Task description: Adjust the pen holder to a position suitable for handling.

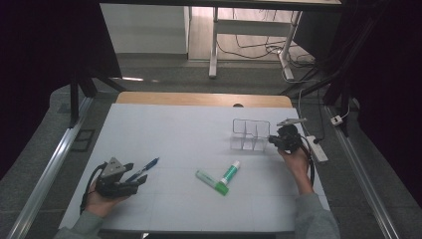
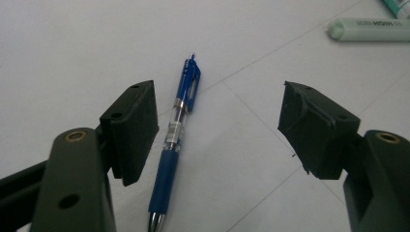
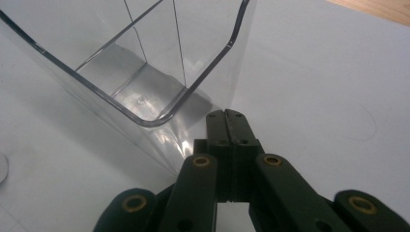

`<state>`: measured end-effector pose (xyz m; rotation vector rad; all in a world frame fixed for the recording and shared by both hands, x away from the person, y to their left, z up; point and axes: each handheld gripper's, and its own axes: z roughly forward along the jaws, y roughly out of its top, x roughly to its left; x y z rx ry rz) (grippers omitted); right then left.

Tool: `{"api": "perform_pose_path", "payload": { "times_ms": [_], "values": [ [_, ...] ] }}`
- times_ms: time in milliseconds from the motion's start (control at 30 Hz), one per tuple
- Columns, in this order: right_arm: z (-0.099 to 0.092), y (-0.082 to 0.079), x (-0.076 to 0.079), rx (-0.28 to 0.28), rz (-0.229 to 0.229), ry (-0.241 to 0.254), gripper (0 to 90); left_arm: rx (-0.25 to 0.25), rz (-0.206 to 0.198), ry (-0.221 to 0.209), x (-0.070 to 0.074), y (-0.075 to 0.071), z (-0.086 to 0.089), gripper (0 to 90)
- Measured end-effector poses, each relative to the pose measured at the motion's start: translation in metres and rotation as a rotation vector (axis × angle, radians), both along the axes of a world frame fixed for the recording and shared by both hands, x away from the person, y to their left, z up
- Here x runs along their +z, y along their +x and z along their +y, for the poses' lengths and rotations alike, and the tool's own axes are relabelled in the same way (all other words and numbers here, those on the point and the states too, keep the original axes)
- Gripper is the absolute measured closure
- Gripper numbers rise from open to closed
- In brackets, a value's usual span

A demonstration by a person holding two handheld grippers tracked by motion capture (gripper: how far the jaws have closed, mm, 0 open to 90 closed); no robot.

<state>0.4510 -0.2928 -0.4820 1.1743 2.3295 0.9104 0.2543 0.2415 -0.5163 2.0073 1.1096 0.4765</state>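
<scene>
The left gripper [image 1: 133, 180] rests low over the white table surface [image 1: 174, 134] at the near left, held in the person's left hand [image 1: 102, 201]. Its jaws stand wide apart with nothing clamped. In the left gripper view, a blue retractable ballpoint pen [image 2: 175, 137] lies flat on the table between the two pads, close beside the left pad [image 2: 133, 128] and well clear of the right pad. The pen's clip end points away from the gripper; its metal tip points toward the gripper body. In the high view the pen [image 1: 144, 169] lies at a diagonal just beyond the left gripper.

The right gripper [image 1: 272, 140] sits at the far right of the table, held in the person's right hand [image 1: 294, 158]. Its jaws are fully closed, pad against pad, with nothing between them. In the right gripper view the closed tips [image 3: 226, 118] sit just beside the rounded corner of a clear plastic divided organizer [image 3: 145, 72]; contact cannot be confirmed. The organizer [image 1: 250, 133] stands upright on the table.

Near the table centre lie a green highlighter [image 1: 212, 182] and a green-and-white marker [image 1: 230, 172], their near ends close together, forming a V.
</scene>
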Motion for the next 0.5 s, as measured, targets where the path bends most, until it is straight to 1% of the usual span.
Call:
{"api": "perform_pose_path", "payload": {
  "times_ms": [133, 333, 467, 500],
  "values": [
    [0.005, 0.001, -0.001, 0.014, 0.001, -0.013, 89.6, -0.002, 0.003, 0.003, 0.0, 0.0, 0.0, 29.7],
    [0.01, 0.001, -0.003, 0.023, 0.0, -0.017, 89.6, -0.003, 0.008, 0.002, -0.001, 0.001, -0.001, 29.7],
    [0.014, 0.002, -0.005, 0.027, 0.008, -0.021, 89.6, -0.008, 0.016, 0.013, -0.001, 0.002, -0.003, 29.6],
    [0.016, 0.002, -0.006, 0.03, 0.008, -0.03, 89.6, -0.012, 0.017, 0.016, -0.002, 0.002, -0.004, 29.6]
  ]
}}
